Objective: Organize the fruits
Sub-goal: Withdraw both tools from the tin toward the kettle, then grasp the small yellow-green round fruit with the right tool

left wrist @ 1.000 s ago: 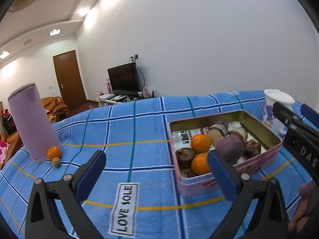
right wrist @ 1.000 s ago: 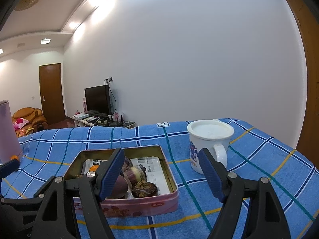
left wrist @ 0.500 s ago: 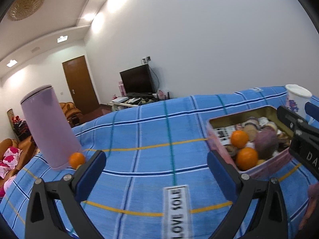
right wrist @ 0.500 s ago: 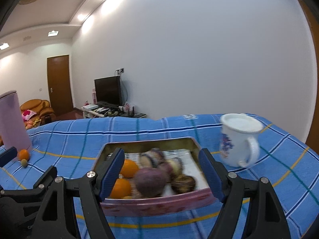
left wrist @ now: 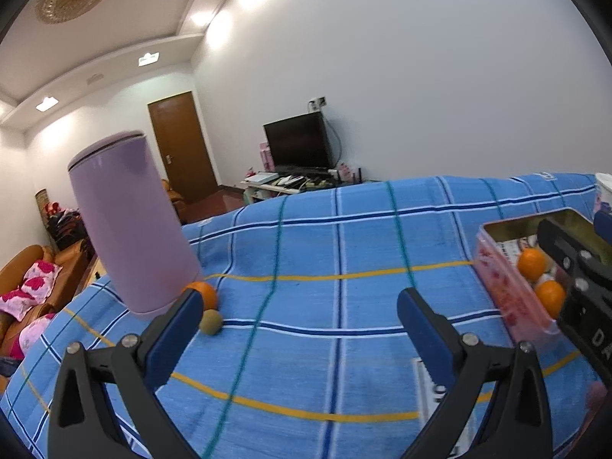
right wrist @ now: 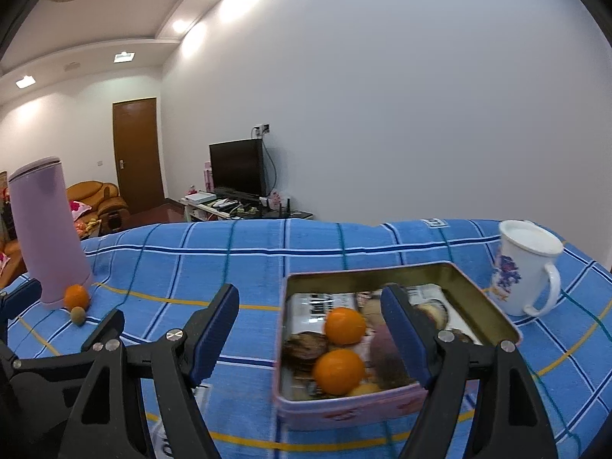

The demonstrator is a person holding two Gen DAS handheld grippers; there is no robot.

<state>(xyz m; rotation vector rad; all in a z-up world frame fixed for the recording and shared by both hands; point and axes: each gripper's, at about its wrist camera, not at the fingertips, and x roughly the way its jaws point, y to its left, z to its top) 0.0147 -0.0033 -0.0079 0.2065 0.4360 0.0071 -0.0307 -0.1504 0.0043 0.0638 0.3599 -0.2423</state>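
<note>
Blue pads of both hand-held grippers (left wrist: 300, 308) (right wrist: 310, 323) gape empty; right pad hides tin (right wrist: 482, 306) fruit.

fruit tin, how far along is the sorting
Done: two oranges and other produce already lie in the pink tin. In hand: nothing, the left claw and right claw are both open and empty. Left: an orange and a small brownish fruit beside the purple canister.

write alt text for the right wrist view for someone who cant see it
An open right gripper hovers empty over a blue plaid cloth, just before a pink tin holding two oranges and darker fruit. A white mug stands right; far left, a loose orange and small brown fruit sit beside a lilac canister.
</note>
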